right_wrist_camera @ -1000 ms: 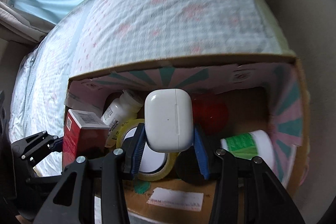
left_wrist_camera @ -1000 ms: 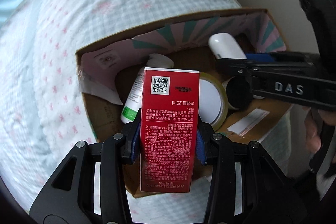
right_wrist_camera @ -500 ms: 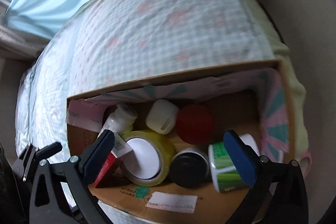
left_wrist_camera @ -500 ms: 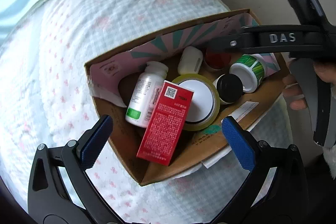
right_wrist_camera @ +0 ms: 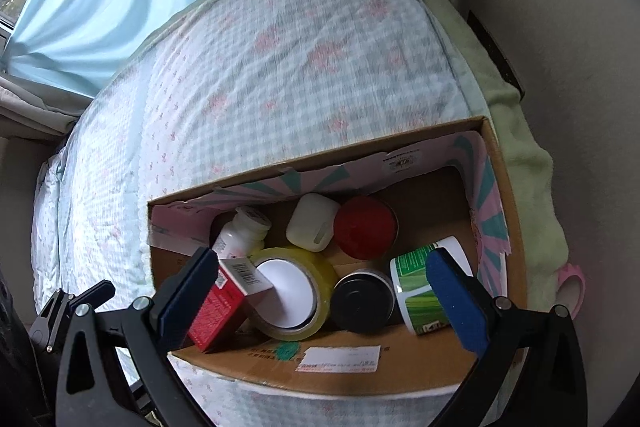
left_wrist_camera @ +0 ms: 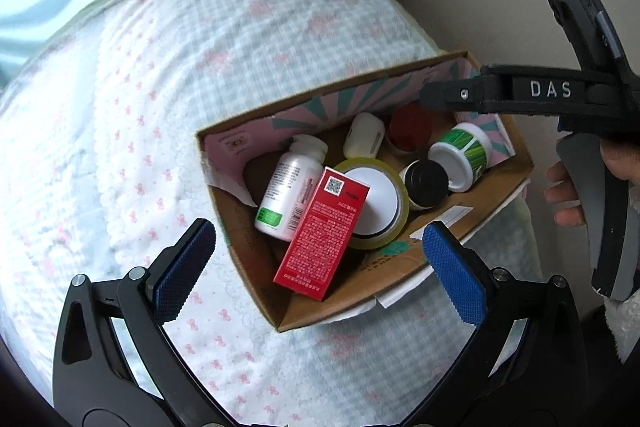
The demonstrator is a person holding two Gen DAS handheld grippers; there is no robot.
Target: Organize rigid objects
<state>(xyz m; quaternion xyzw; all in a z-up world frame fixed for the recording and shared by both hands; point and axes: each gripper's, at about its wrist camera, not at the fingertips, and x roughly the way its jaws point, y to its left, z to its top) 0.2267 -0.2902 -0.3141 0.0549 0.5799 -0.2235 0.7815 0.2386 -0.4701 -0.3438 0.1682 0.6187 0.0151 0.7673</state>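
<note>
Lying below spread jaws: red carton (left_wrist_camera: 322, 233)

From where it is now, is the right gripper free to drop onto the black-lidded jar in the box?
Probably yes. The right gripper is open above the cardboard box, and the black-lidded jar stands uncovered. The tape roll and green-labelled jar crowd its sides, leaving the fingers little room.

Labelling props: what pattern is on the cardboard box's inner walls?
Pink with teal sunburst stripes on the cardboard box lining; clearest in the right wrist view.
</note>
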